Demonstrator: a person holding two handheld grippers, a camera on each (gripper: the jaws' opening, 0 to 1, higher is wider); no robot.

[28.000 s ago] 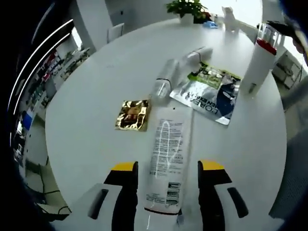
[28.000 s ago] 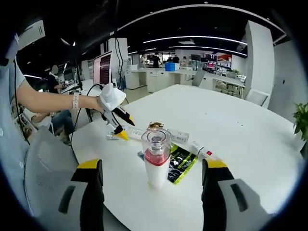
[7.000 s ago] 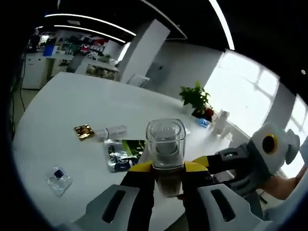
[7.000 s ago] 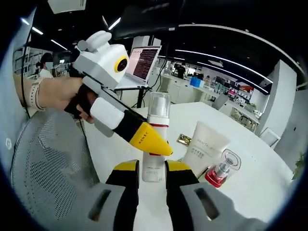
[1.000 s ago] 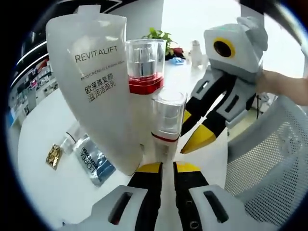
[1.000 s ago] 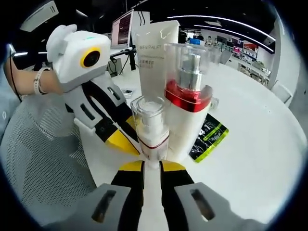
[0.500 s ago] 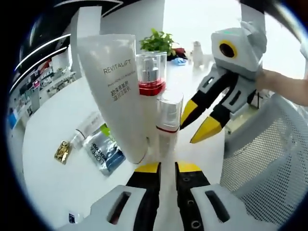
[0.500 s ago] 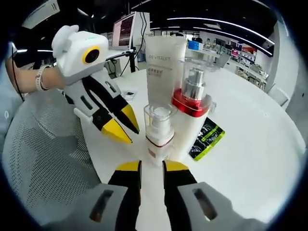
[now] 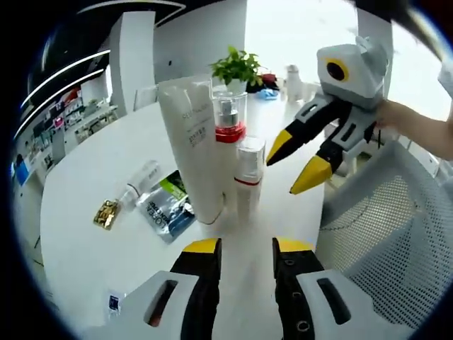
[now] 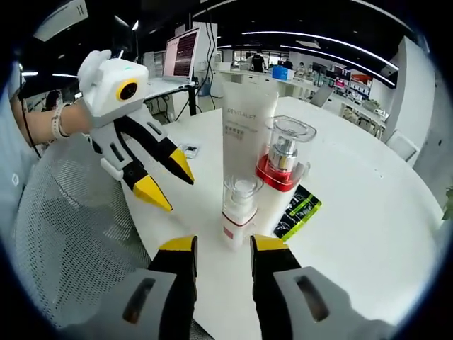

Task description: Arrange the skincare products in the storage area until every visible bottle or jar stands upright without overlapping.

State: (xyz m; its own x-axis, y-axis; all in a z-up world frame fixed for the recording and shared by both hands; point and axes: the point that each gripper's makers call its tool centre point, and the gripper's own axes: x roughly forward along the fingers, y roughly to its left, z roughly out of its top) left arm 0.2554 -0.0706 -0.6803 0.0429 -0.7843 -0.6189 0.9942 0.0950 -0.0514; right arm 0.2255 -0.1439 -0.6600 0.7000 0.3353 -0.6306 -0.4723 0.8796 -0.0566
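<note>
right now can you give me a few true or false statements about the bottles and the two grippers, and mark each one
1. The white tube stands upright on the table. True.
2. The small pump bottle is clamped in the right gripper. False: it stands free ahead of the open jaws.
3. The red-collared pump bottle lies on its side. False: it stands upright beside the tube.
4. A small clear bottle lies on its side near the sachets. True.
5. The left gripper holds the gold sachet. False: its jaws are open and empty, and the sachet lies on the table.
</note>
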